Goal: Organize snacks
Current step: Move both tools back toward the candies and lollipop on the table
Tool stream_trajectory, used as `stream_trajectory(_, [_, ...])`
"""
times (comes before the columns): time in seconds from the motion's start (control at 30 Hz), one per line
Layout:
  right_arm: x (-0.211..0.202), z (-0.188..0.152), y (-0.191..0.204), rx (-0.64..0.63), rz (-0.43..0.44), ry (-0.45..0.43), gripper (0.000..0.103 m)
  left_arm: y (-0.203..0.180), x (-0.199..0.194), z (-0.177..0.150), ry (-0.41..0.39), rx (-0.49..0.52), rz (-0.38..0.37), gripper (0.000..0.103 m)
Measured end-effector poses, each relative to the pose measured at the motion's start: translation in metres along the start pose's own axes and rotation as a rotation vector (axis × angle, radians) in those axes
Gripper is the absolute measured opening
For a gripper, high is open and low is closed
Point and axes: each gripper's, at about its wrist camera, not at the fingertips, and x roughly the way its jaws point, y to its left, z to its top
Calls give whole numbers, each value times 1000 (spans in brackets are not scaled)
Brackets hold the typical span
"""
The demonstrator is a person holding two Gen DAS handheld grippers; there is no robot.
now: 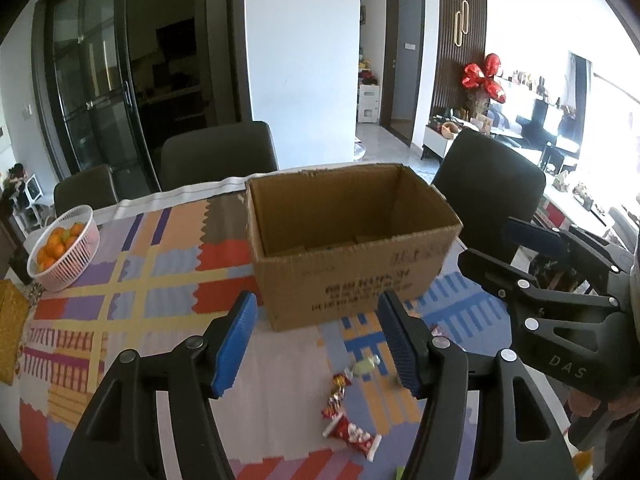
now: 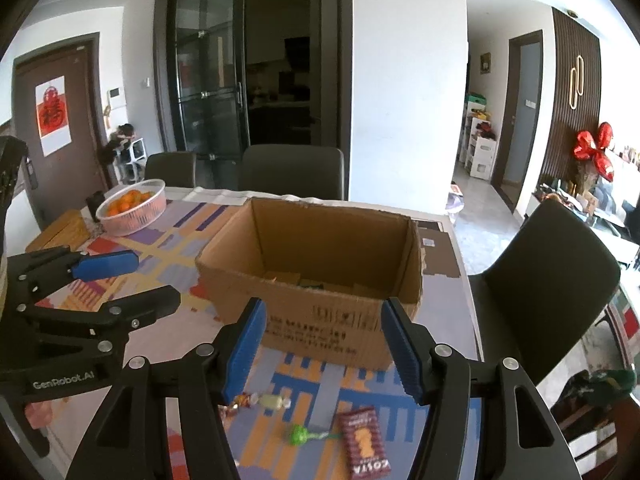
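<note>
Both tongs apart w/ nothing btwn: left tongs [image 1: 316, 344]; right tongs [image 2: 324, 348]; snacks [image 1: 348, 416] on table [image 1: 120, 280] before cardboard box [image 1: 344, 240].

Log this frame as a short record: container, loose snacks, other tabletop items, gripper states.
container: cardboard box, open top, upright on patterned tablecloth
loose snacks: red wrapped snack, pale wrapped candy, green lollipop, brown Costa packet, all outside the box
other: basket of oranges
left gripper: open, empty
right gripper: open, empty
</note>
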Motion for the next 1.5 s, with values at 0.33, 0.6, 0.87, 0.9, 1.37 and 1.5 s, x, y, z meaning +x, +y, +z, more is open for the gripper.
stream_trajectory(0.33, [-14,-33,13,-31,-4,26,61,-7,-2,-41,45,0,-16,63])
stream_trajectory(0.6, [4,-63,12,-29,9,131,61,-10,20,-70,123,-7,-22,63])
stream_trajectory(0.87, [26,-89,13,-35,24,228,61,-7,49,-93,209,-8,-34,63])
stream_trajectory(0.9, [29,-91,12,-35,30,243,61,-7,53,-95,219,-9,-38,63])
stream_trajectory(1.37, [77,-115,19,-101,64,398,60,-5,107,-112,338,-1,-67,62])
stream_trajectory(1.5, [89,-118,22,-140,66,424,60,-5,119,-112,362,13,-61,60])
